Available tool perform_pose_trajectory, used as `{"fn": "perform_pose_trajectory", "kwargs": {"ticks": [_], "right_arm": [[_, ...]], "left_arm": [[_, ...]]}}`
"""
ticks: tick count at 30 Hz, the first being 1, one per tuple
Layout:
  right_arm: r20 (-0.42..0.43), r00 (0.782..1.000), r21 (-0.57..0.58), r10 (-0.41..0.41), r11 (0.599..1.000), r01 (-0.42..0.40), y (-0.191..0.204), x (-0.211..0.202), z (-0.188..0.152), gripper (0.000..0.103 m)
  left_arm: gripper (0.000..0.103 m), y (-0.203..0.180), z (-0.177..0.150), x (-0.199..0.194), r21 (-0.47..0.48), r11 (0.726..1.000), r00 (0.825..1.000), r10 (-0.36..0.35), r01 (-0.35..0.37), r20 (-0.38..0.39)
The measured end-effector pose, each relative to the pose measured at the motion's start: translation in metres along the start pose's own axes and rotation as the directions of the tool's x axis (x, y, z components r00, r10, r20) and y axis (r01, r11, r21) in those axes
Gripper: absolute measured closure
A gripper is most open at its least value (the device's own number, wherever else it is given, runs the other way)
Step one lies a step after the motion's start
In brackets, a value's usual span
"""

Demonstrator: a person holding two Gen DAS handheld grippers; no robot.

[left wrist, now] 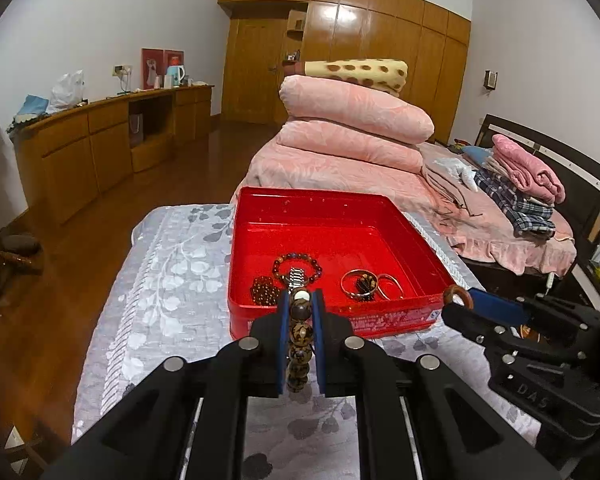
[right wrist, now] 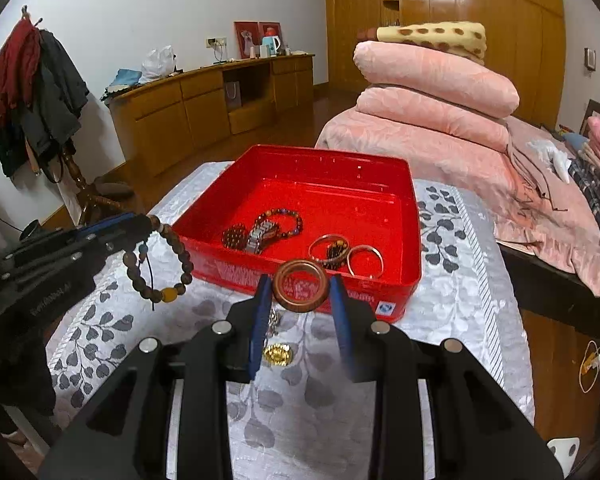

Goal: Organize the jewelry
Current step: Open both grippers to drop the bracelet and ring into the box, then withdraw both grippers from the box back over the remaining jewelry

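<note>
- Left gripper (left wrist: pixel 301 300) clamped on a brown bead bracelet (right wrist: pixel 160 264), one amber bead, hanging above the cloth.
- Right gripper (right wrist: pixel 301 289) pinching a brown wooden bangle (right wrist: pixel 300 291) before the tin's near wall.
- Gold ring (right wrist: pixel 278 354) on grey leaf-print cloth (right wrist: pixel 452 280).
- Red tin (left wrist: pixel 380 208) holds bracelets, rings.
- Beyond: pink bedding (left wrist: pixel 352 120), wooden wardrobe (left wrist: pixel 380 32).

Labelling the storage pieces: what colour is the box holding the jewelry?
Bright red box, clearest in the right wrist view.
</note>
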State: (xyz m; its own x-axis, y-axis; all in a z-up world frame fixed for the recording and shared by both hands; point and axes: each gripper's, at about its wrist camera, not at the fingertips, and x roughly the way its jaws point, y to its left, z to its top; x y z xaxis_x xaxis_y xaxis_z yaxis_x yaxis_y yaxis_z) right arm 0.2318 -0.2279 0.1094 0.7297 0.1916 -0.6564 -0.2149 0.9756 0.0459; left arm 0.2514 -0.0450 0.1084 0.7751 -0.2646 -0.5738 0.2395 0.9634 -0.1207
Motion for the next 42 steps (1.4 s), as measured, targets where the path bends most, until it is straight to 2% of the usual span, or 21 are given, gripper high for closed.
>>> {"fn": "perform_pose_trajectory", "kwargs": {"ticks": [15, 23, 27, 33, 34, 35, 37, 38, 40, 41, 42], "right_arm": [[0.035, 0.999, 0.006, -0.011, 1.000, 0.010, -0.013, 0.012, 0.045, 0.074], [0.024, 1.000, 0.012, -0.019, 1.000, 0.019, -0.019, 0.030, 0.060, 0.074], [0.005, 1.000, 0.020, -0.025, 0.999, 0.025, -0.023, 0.046, 0.064, 0.074], [-0.036, 0.999, 0.037, -0.036, 0.999, 0.037, -0.034, 0.080, 0.073, 0.073], [-0.042, 0.998, 0.040, -0.038, 0.998, 0.040, -0.036, 0.088, 0.075, 0.073], [-0.043, 0.998, 0.048, -0.045, 0.998, 0.047, -0.039, 0.093, 0.075, 0.067], [-0.047, 0.996, 0.059, -0.071, 0.996, 0.074, -0.044, 0.105, 0.077, 0.064], [-0.052, 0.995, 0.062, -0.080, 0.995, 0.083, -0.047, 0.108, 0.078, 0.064], [-0.048, 0.995, 0.074, -0.088, 0.993, 0.092, -0.053, 0.111, 0.075, 0.056], [-0.044, 0.995, 0.078, -0.093, 0.992, 0.096, -0.055, 0.111, 0.074, 0.053], [-0.042, 0.994, 0.083, -0.101, 0.991, 0.104, -0.057, 0.110, 0.072, 0.052]], "left_arm": [[0.092, -0.002, 0.035, 0.014, 0.002, 1.000, 0.999, -0.020, 0.020, 0.048], [0.092, -0.006, 0.057, 0.024, 0.001, 0.999, 0.996, -0.039, 0.039, 0.083], [0.092, -0.007, 0.063, 0.043, -0.001, 0.999, 0.997, -0.043, 0.043, 0.061], [0.092, -0.001, 0.068, 0.093, -0.011, 1.000, 1.000, -0.028, 0.028, -0.009], [0.090, 0.000, 0.067, 0.100, -0.013, 1.000, 1.000, -0.022, 0.022, -0.018], [0.076, 0.002, 0.066, 0.106, -0.017, 1.000, 1.000, -0.013, 0.013, -0.021], [0.059, 0.009, 0.063, 0.118, -0.032, 0.999, 1.000, 0.014, -0.015, -0.027], [0.056, 0.012, 0.061, 0.122, -0.042, 0.999, 0.999, 0.018, -0.019, -0.033], [0.051, 0.017, 0.059, 0.126, -0.057, 0.998, 0.999, 0.011, -0.014, -0.044], [0.040, 0.019, 0.059, 0.125, -0.062, 0.998, 0.999, 0.009, -0.012, -0.042], [0.034, 0.020, 0.059, 0.122, -0.068, 0.998, 1.000, 0.009, -0.011, -0.028]]}}
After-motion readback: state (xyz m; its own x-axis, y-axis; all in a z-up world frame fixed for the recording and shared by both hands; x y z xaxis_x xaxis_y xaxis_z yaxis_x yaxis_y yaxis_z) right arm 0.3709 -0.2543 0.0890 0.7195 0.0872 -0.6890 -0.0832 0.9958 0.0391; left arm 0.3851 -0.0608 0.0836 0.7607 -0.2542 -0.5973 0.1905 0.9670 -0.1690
